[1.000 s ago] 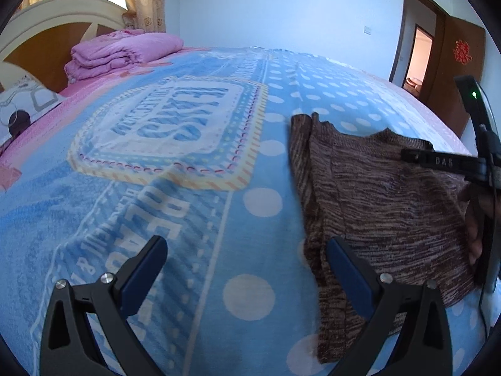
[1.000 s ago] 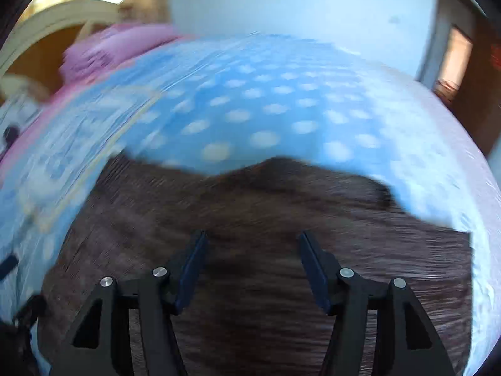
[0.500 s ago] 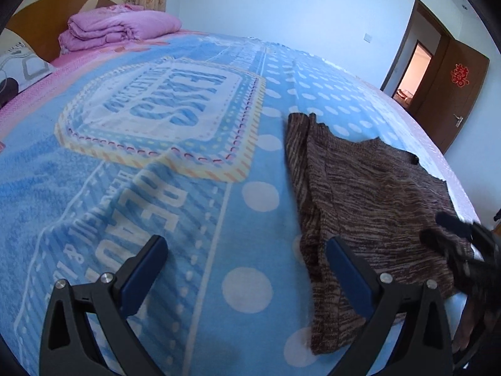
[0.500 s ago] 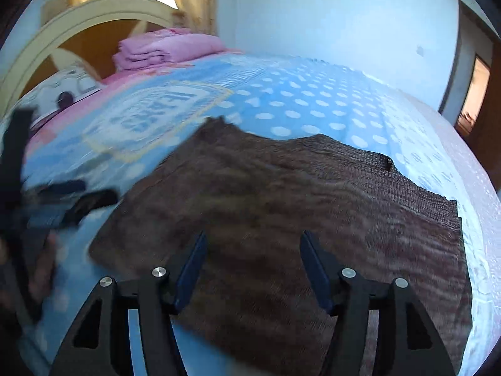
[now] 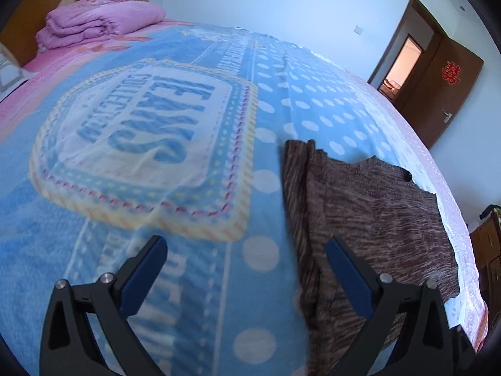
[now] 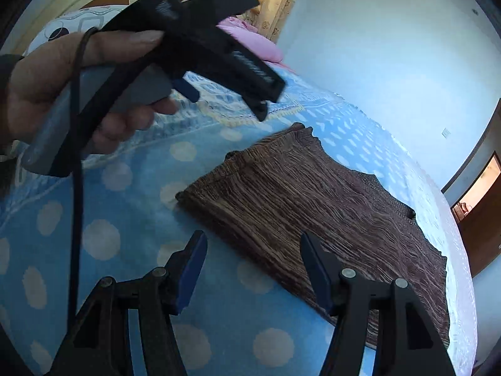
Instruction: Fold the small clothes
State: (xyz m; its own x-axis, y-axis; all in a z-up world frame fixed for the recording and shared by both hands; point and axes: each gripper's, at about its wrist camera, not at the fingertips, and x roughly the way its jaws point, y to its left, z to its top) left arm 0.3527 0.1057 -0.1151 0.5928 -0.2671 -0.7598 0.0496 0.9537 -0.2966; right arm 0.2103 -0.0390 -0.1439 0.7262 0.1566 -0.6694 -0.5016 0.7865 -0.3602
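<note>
Blue spotted blanket (image 5: 200, 282) spreads under my left claw (image 5: 247, 269) and right claw (image 6: 253, 266), both gaping empty (ready to pinch an edge) beside the flat brown garment (image 6: 313, 200).

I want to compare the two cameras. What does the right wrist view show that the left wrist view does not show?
Only the right wrist view: the person's hand holding the left gripper from outside, and the right gripper, open and empty. Only the left wrist view: the door and the left gripper's open, empty jaws. Both: the brown garment flat on the blue dotted blanket, and the pink bedding.
</note>
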